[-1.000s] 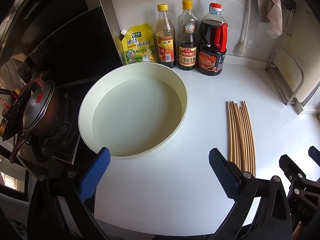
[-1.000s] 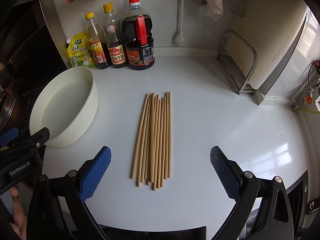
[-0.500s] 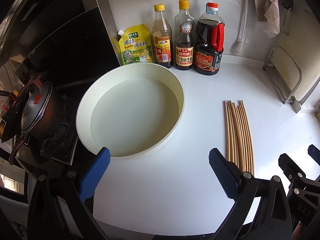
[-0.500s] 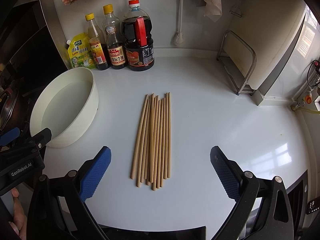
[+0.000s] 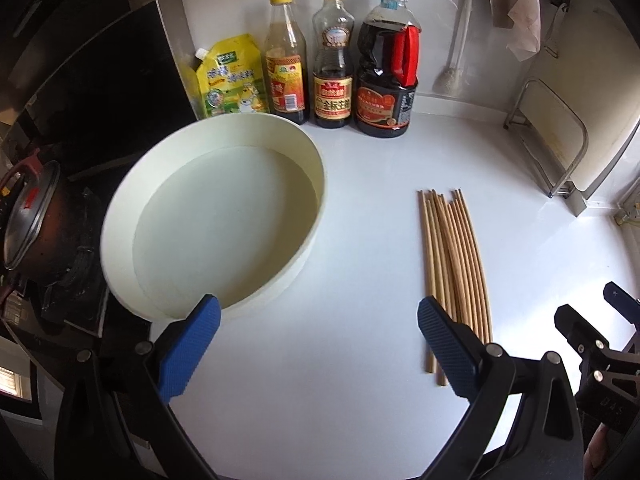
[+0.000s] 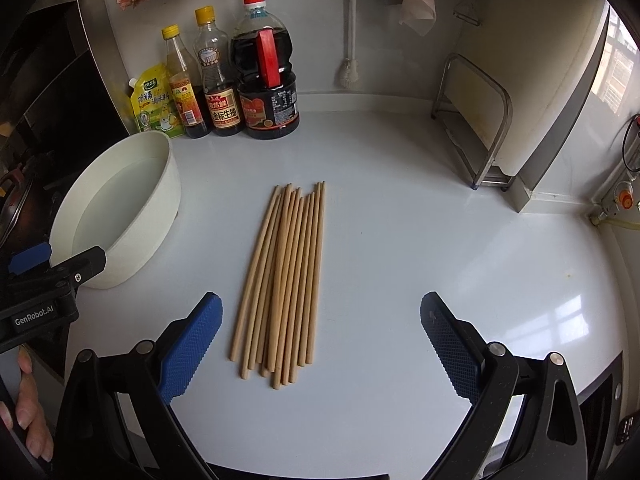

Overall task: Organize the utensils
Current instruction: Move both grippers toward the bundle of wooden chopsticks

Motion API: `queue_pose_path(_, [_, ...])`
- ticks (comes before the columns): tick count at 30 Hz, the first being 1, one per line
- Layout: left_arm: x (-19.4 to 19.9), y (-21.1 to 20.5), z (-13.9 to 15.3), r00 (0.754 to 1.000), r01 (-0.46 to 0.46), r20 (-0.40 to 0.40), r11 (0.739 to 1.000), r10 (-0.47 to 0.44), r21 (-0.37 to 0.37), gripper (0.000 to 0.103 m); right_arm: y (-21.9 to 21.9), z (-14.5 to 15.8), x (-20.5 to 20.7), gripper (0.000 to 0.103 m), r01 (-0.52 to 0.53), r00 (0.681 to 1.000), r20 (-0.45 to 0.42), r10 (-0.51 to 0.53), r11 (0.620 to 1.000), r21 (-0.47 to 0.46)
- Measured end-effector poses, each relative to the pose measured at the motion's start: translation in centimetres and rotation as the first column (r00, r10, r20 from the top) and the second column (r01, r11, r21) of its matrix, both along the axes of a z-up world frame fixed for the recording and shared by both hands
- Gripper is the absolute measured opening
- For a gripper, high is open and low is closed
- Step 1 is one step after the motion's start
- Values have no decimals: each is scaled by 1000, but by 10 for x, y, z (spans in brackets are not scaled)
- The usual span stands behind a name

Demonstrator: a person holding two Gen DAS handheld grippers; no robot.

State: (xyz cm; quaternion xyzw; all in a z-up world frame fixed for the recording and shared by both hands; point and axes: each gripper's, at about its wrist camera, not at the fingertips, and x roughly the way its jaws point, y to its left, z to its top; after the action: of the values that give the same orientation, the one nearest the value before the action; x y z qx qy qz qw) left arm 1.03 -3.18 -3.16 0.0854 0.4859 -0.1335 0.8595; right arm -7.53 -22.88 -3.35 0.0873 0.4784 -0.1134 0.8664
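Several wooden chopsticks [image 6: 286,276] lie side by side in a bundle on the white counter, lengthwise away from me. In the left wrist view the chopsticks [image 5: 454,256] sit to the right of a wide white basin [image 5: 120,248] holding clear water. My left gripper [image 5: 318,334] is open above bare counter between the basin and the bundle, its right blue pad over the bundle's near ends. My right gripper [image 6: 320,338] is open, hovering over the near ends of the chopsticks, nothing between its fingers. The basin [image 6: 160,196] lies at its left.
A yellow seasoning pouch [image 5: 230,80] and three sauce bottles [image 5: 334,64] stand along the back wall. A metal rack with a cutting board [image 6: 480,132] stands at the right. A pot [image 5: 28,224] sits on the stove at the left. The counter [image 6: 460,264] ends near me.
The left gripper has shifted slightly to the right and back, so the basin and chopsticks sit further left in its view. The right gripper has barely moved.
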Motion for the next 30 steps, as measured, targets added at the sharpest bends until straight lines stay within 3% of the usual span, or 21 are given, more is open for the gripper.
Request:
queue_pose_path(3, [-2, -9, -15, 1000, 15, -14, 1000, -16, -18, 97, -12, -17, 4, 95, -6, 1000, -4, 6, 1000, 17])
queue_pose_path(15, [13, -44, -56, 999, 6, 50, 999, -8, 41, 97, -32, -86, 41, 95, -37, 996, -85, 38, 999, 18])
queue_pose_path(23, [29, -52, -81, 1000, 6, -5, 999, -5, 38, 97, -43, -114, 62, 95, -6, 989, -145, 3, 1000, -17])
queue_pose_path(30, [31, -55, -91, 1000, 6, -21, 1000, -5, 26, 97, -39, -120, 68, 95, -19, 986, -169, 13, 999, -33])
